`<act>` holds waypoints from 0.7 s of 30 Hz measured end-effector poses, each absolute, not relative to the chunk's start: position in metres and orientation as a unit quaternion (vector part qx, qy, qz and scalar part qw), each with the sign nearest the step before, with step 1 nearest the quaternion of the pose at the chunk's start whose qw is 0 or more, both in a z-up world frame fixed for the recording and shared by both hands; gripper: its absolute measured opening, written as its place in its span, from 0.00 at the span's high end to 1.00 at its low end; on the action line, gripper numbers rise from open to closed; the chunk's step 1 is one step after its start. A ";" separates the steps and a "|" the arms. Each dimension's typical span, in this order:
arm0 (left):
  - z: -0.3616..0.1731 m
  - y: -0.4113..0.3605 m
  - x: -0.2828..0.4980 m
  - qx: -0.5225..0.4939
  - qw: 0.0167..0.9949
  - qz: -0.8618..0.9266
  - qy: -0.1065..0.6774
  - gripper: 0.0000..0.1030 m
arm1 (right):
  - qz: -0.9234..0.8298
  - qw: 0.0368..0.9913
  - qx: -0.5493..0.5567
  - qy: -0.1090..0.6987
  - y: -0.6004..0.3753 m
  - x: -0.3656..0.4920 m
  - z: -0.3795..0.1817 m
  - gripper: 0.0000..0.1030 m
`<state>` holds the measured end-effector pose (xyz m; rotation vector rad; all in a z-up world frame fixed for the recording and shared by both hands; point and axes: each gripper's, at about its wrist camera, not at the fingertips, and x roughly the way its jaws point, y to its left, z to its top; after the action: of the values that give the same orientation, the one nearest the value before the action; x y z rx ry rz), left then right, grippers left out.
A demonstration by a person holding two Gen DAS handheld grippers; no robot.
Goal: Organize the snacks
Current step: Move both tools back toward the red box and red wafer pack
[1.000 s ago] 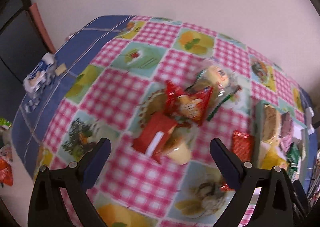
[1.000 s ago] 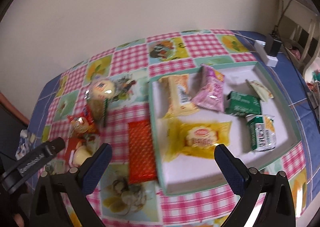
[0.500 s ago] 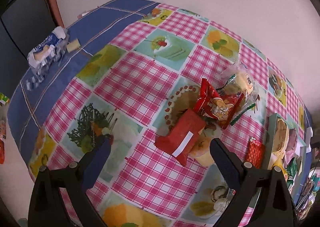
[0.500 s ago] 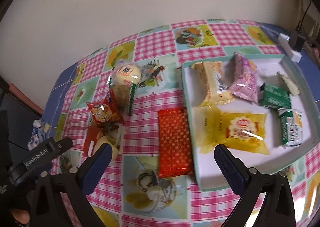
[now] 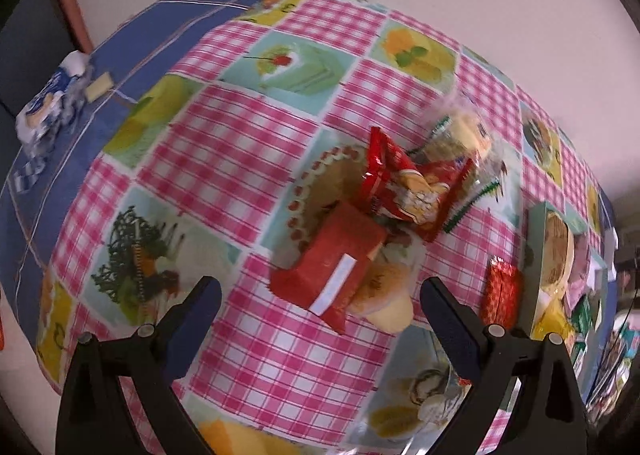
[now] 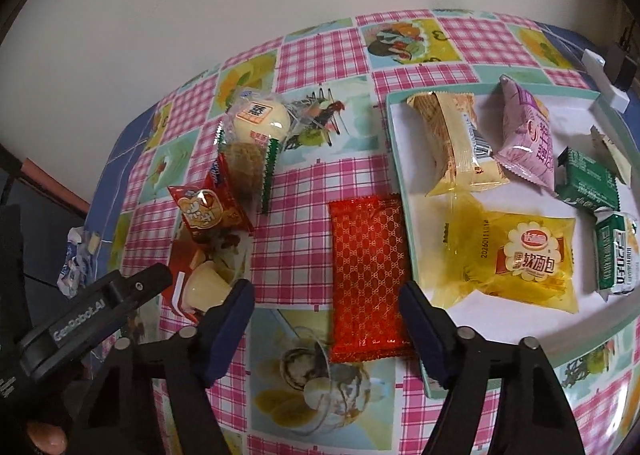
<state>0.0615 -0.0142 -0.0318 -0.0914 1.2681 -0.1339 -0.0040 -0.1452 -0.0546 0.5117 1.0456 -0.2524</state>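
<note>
Right gripper (image 6: pixel 326 319) fingers, just closing in, straddle the red patterned packet (image 6: pixel 370 279) without pinching it, beside the tray (image 6: pixel 404 191). Left gripper (image 5: pixel 320 317) fingers spread over the red snack pile (image 5: pixel 340 275); only its view shows the blue-white packet (image 5: pixel 48 111) at the tabletop (image 5: pixel 224 143) edge.

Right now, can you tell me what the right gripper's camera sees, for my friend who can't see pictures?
The right gripper, its jaws just closing, straddles a flat red patterned snack packet lying on a pink checked tablecloth, without pressing it. Beside it, a white tray with a green rim holds a yellow bread bag, a pink pouch and green wrappers.
</note>
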 end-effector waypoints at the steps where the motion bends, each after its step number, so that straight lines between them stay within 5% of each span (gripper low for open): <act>1: -0.033 -0.017 0.062 -0.038 0.801 -0.063 0.594 0.03 | -0.121 0.826 0.242 0.494 -0.147 -0.003 -0.057 0.32; 21: -0.066 -0.020 0.086 -0.051 0.790 -0.053 0.609 0.04 | -0.143 0.817 0.221 0.513 -0.157 0.010 -0.074 0.51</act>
<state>0.0863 -0.0202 -0.0656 -0.1093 1.3106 -0.1151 0.0103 -0.1567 -0.0742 0.4716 1.0937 -0.3046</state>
